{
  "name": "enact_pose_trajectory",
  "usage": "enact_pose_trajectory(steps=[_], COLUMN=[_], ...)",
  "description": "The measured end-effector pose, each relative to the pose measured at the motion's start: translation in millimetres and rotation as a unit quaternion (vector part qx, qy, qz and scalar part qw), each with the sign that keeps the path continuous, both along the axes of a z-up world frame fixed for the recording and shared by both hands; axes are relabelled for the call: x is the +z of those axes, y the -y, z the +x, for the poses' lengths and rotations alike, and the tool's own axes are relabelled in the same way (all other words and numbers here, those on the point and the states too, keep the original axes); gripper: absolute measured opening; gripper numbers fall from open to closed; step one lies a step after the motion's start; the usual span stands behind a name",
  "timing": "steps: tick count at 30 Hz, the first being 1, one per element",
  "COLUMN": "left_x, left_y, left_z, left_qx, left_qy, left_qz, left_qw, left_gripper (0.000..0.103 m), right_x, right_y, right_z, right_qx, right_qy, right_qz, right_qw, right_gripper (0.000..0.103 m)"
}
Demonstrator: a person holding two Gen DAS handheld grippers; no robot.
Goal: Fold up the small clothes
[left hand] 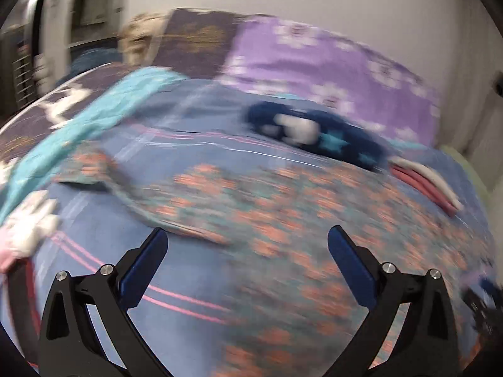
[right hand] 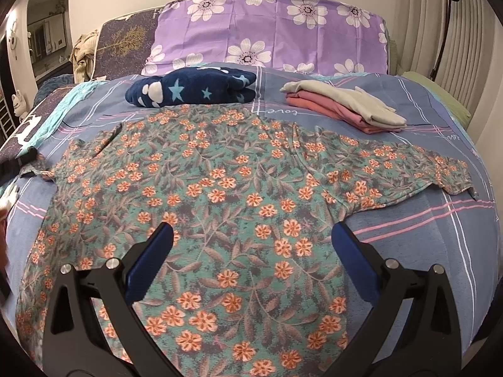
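Note:
A teal shirt with orange flowers lies spread flat on the bed, sleeves out to both sides. My right gripper is open and empty, held above the shirt's lower body. My left gripper is open and empty above the shirt's left part, near the left sleeve; that view is blurred by motion. The left gripper's black tip shows at the left edge of the right wrist view, by the left sleeve.
The bed has a blue plaid sheet. A navy star-print bundle and a stack of folded pink and grey clothes lie behind the shirt. Purple flowered pillows stand at the head. A lamp stands at the right.

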State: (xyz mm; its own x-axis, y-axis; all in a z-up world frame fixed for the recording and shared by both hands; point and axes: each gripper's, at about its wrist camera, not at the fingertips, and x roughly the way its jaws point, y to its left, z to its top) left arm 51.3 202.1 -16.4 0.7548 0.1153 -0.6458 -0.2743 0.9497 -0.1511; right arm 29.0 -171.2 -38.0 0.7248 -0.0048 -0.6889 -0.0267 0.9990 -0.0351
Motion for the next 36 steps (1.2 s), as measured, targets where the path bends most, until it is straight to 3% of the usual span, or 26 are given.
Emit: enact_pose_trajectory(steps=[1,6,9,12,14,15,16,17,19,21,23,25,27,28,30,31,32,35,36], left_x=[-0.1,0.3,-12.2,-27.5,-39.7,-43.1,-46.3,-44.8,-34.2,-6.0,34.6,63.7,94.8,101.0,100.1,91.0,82.9,38.1,29.6], left_y=[-32.7,-135.2,-179.4,-194.1,-199.9,-201.9,-205.0,-206.1,-198.9,-169.3,-115.6,-69.0,6.3,30.6,101.9,132.2,148.9,192.7,195.3], left_z=[12.5,57.5,92.2,115.8,127.7,128.4,128.7,127.3,121.9,119.2,114.6,106.7,91.2,85.4,68.7,61.2,55.9,39.6,37.0], left_qx=[0.046,0.163,0.185,0.189,0.195,0.193,0.191,0.192,0.188,0.144,0.058,-0.01,-0.127,-0.162,-0.246,-0.267,-0.279,-0.34,-0.341], left_qy=[-0.02,-0.061,-0.099,-0.139,-0.164,-0.168,-0.168,-0.159,-0.134,-0.09,-0.035,0.006,0.052,0.062,0.07,0.068,0.068,0.027,0.017], left_qz=[0.006,-0.014,-0.038,-0.04,-0.037,-0.045,-0.057,-0.073,-0.071,-0.057,-0.043,-0.03,-0.012,-0.003,0.049,0.083,0.103,0.139,0.14], left_qw=[0.9987,0.9846,0.9769,0.9713,0.9663,0.9656,0.9654,0.9657,0.9706,0.9838,0.9968,0.9995,0.9905,0.9849,0.9655,0.9578,0.9523,0.9296,0.9293], left_gripper=[0.1,0.088,0.083,0.068,0.036,0.026,0.007,0.005,0.004,0.004,0.004,0.004,0.004,0.008,0.034,0.061,0.069,0.069,0.069], right_x=[-1.7,-9.4,-10.6,-10.3,-9.5,-9.2,-9.0,-9.1,-10.0,-12.1,-14.7,-17.1,-18.1,-18.5,-19.6,-19.8,-20.1,-20.2,-20.0], right_y=[0.8,-1.2,-5.1,-7.1,-7.8,-7.7,-7.2,-6.2,-3.1,-0.2,1.9,3.7,6.7,8.4,14.7,17.4,22.9,37.7,43.2], right_z=[1.5,8.2,11.9,15.5,16.4,17.0,17.4,17.6,18.3,19.9,23.1,24.5,23.9,23.2,20.7,19.5,18.1,15.2,14.2], right_qx=[-0.003,-0.004,-0.002,-0.002,-0.001,-0.001,-0.002,-0.003,-0.006,-0.009,-0.011,-0.014,-0.016,-0.017,-0.021,-0.025,-0.032,-0.05,-0.056], right_qy=[-0.003,-0.016,-0.019,-0.02,-0.019,-0.018,-0.018,-0.018,-0.019,-0.021,-0.026,-0.029,-0.032,-0.033,-0.035,-0.035,-0.035,-0.035,-0.035], right_qz=[0.001,-0.002,-0.012,-0.017,-0.019,-0.021,-0.022,-0.023,-0.021,-0.019,-0.016,-0.008,0.007,0.012,0.016,0.014,0.012,0.017,0.021], right_qw=[1.0,1.0,1.0,1.0,1.0,1.0,1.0,1.0,1.0,1.0,0.999,0.999,0.999,0.999,0.999,0.999,0.999,0.998,0.998], right_gripper=[0.101,0.101,0.101,0.101,0.101,0.101,0.101,0.101,0.101,0.101,0.101,0.101,0.101,0.101,0.101,0.101,0.101,0.101,0.101])
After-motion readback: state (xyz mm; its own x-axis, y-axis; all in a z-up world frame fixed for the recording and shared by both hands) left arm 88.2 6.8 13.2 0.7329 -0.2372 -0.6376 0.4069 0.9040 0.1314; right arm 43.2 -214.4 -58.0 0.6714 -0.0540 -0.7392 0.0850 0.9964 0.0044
